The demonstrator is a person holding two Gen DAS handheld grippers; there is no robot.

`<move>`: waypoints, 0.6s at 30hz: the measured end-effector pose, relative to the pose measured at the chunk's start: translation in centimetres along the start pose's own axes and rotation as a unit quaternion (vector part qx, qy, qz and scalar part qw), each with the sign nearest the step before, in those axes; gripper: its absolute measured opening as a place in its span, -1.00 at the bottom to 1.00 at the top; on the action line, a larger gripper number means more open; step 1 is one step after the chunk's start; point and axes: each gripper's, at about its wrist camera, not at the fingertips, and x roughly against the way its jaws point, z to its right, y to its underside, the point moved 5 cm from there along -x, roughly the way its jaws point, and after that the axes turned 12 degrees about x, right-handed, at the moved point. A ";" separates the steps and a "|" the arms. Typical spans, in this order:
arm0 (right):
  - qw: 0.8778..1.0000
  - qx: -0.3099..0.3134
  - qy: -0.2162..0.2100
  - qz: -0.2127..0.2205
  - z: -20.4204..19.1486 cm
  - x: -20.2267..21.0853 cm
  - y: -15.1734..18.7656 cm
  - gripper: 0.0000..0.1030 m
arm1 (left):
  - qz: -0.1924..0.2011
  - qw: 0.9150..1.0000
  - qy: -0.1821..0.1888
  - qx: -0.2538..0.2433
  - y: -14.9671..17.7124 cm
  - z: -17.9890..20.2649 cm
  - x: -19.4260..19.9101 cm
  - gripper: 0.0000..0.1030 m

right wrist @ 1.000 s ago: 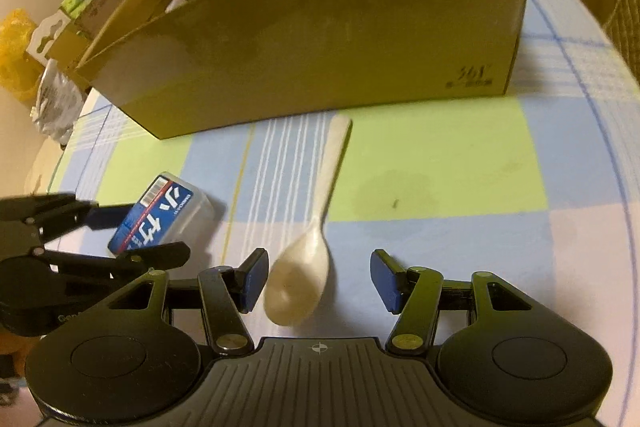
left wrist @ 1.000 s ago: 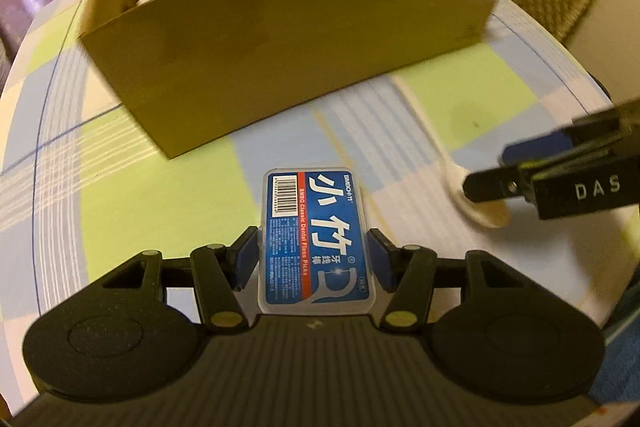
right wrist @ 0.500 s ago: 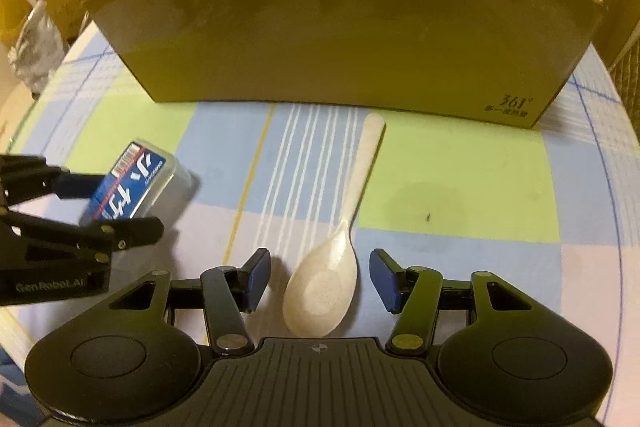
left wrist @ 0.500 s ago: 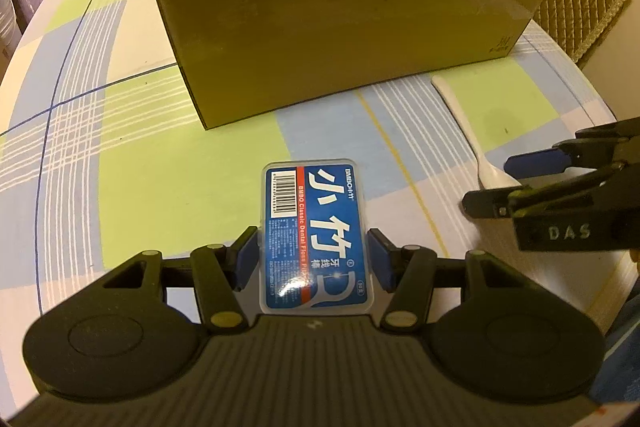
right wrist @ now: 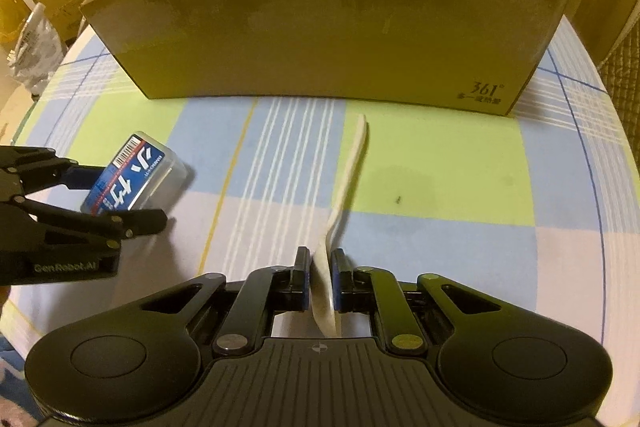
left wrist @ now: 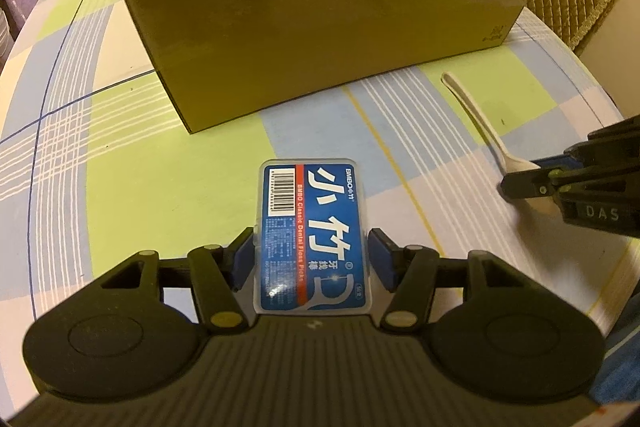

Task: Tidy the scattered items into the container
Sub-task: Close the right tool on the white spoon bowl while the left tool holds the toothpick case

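counting from the biggest down: one round table (left wrist: 100, 155) under a checked cloth, one open cardboard box (right wrist: 328, 27), one clear floss pick case (left wrist: 314, 239) with a blue label, one pale spoon (right wrist: 344, 187), and two grippers.

the box stands well ahead of both sets of jaws, its long near wall facing them and its top open; something white shows over the wall at its far left corner, too hidden to name. bare cloth lies between that wall and both fingertips. the table's curved edge runs close outside the left gripper (left wrist: 312, 259) on its left, and near the right gripper (right wrist: 320, 279) on its right.

the floss pick case sits between the left gripper's jaws, its near end tucked back toward the body and its far end reaching past the fingertips. those jaws have just been opening slightly; the left pad lies against the case, a thin gap shows at the right pad.

the right gripper's jaws have just been closing and now pinch the spoon's bowl, turned on edge between the pads, the handle running ahead toward the box.

both grippers tilt steeply down at the cloth, side by side.
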 end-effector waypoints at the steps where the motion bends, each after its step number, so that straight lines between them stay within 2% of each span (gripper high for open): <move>1: 1.000 0.001 -0.002 0.003 -0.1 -0.1 -0.1 -0.87 | 0.000 1.000 0.000 0.000 0.0 0.0 0.0 0.13; 6: 1.000 0.001 -0.011 0.012 0.1 0.1 -0.2 -0.87 | 0.001 1.000 -0.002 0.004 0.0 -0.2 0.0 0.14; 9: 1.000 -0.003 -0.016 -0.001 0.4 -0.4 0.0 -0.85 | 0.001 1.000 -0.003 0.004 0.0 -0.2 0.0 0.17; 12: 1.000 -0.005 -0.018 -0.006 0.6 -0.5 0.2 -0.52 | 0.000 1.000 -0.005 0.000 0.0 -0.1 0.0 0.19; 14: 1.000 -0.009 -0.018 -0.005 0.8 -0.2 0.4 -0.17 | 0.000 1.000 -0.006 -0.003 0.0 0.1 0.0 0.19; 18: 0.999 -0.026 -0.022 0.003 1.5 0.3 0.4 -0.09 | -0.001 1.000 -0.001 -0.004 0.0 0.3 0.1 0.19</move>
